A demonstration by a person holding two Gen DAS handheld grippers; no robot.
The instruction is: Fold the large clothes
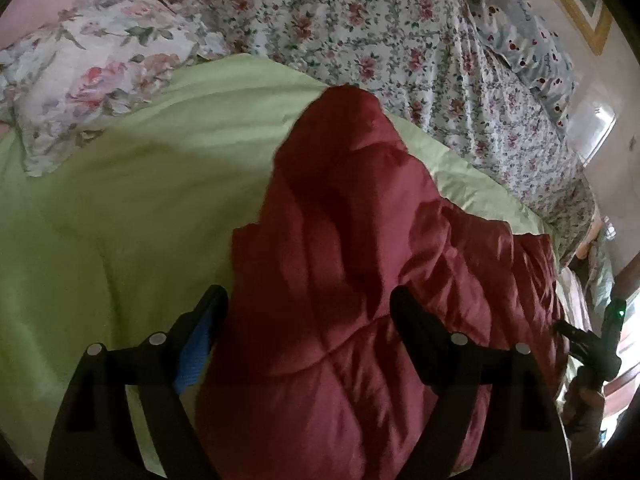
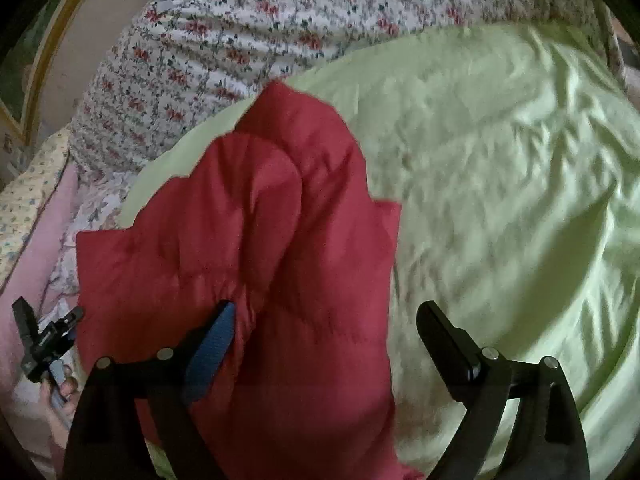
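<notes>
A dark red quilted garment lies crumpled on a pale green bed cover, with one narrow end reaching away from me. My left gripper hovers over its near part with the jaws wide apart; red fabric shows between the fingers, but the pads do not press on it. In the right wrist view the same red garment covers the left half of the green cover. My right gripper is open too, its blue-padded finger over the fabric and the other over bare cover.
A floral bedspread lies beyond the green cover, with a rose-print pillow at the far left. A framed picture hangs on the wall. A hand holding the other gripper shows at the left edge of the right wrist view.
</notes>
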